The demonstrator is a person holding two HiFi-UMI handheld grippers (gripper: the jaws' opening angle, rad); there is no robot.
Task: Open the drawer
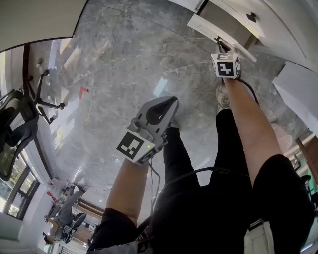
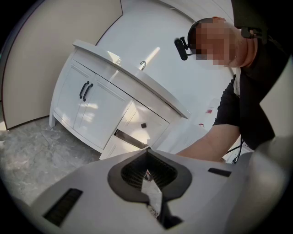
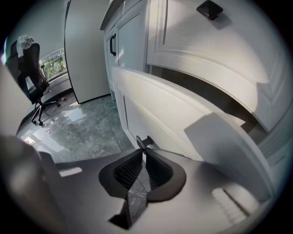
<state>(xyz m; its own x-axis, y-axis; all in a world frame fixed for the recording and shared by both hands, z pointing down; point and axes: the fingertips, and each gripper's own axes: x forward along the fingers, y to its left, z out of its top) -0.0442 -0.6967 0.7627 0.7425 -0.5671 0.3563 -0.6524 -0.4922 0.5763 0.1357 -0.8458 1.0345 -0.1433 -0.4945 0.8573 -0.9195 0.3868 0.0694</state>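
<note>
The white lower drawer (image 3: 183,123) of the vanity stands partly pulled out, with a dark gap behind its front. My right gripper (image 3: 144,149) is shut on that drawer's small black knob (image 3: 146,141). In the head view this gripper (image 1: 222,48) reaches to the drawer front (image 1: 213,30) at the top right. My left gripper (image 1: 164,110) hangs in mid-air over the floor, shut with nothing in it. In the left gripper view its jaws (image 2: 147,170) point toward the vanity (image 2: 96,107), where the pulled-out drawer (image 2: 130,138) shows.
Above the pulled drawer sits another drawer with a black knob (image 3: 209,9). The vanity has two doors with black handles (image 2: 85,90) and a faucet (image 2: 143,65). An office chair (image 3: 32,68) stands on the grey marble floor (image 1: 114,59). The person's shoe (image 1: 222,96) is below the drawer.
</note>
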